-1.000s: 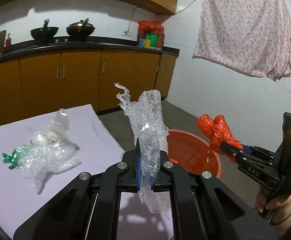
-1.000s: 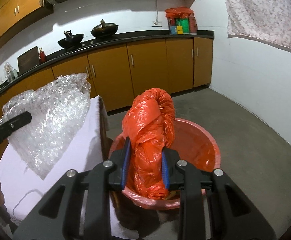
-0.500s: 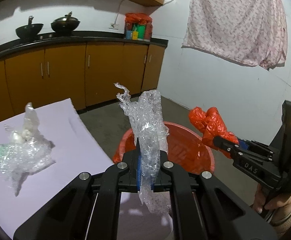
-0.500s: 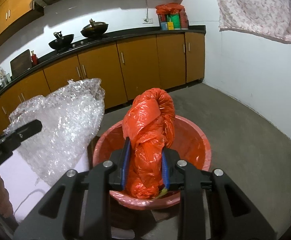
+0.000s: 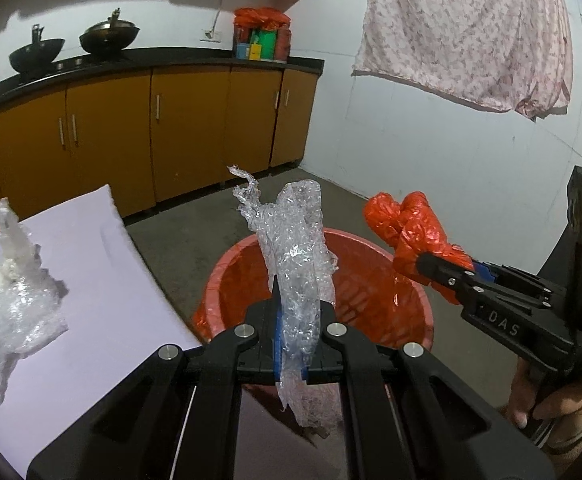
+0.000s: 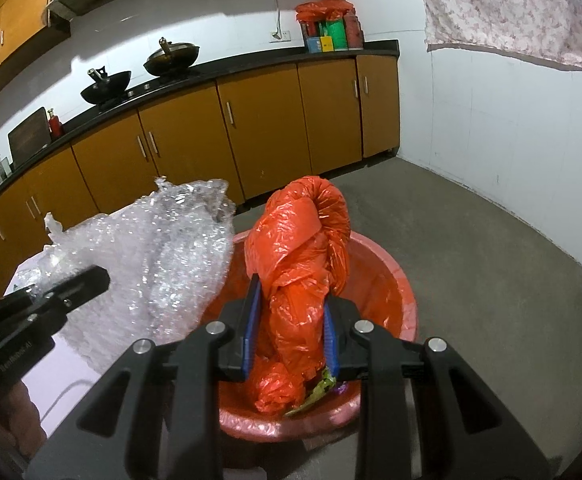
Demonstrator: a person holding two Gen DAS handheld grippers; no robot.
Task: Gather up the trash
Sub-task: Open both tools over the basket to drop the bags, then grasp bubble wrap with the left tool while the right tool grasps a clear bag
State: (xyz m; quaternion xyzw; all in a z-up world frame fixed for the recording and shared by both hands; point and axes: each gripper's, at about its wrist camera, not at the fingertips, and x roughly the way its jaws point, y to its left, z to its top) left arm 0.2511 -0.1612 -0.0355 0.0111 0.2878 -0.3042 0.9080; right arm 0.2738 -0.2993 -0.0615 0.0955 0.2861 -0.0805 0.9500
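Note:
My left gripper [image 5: 291, 336] is shut on a strip of clear bubble wrap [image 5: 295, 248] and holds it above the near rim of the red plastic basin [image 5: 411, 308] on the floor. A crumpled orange plastic bag [image 6: 303, 256] is clamped in my right gripper [image 6: 291, 332], over the same red basin [image 6: 403, 292]. From the left wrist view the right gripper [image 5: 447, 272] reaches in from the right with the orange bag [image 5: 407, 224]. In the right wrist view the left gripper [image 6: 71, 288] enters at the left with the bubble wrap [image 6: 163, 256].
A table with a white cover [image 5: 103, 280] stands left of the basin, and more clear plastic wrap [image 5: 11, 304] lies on it. Some scraps [image 6: 315, 392] lie in the basin. Orange kitchen cabinets [image 5: 187, 128] line the far wall. A person's hand [image 5: 563, 404] holds the right gripper.
Both grippers have moved from the table towards the basin and lower, each keeping its load. The basin now fills more of both views and the table has slid left.

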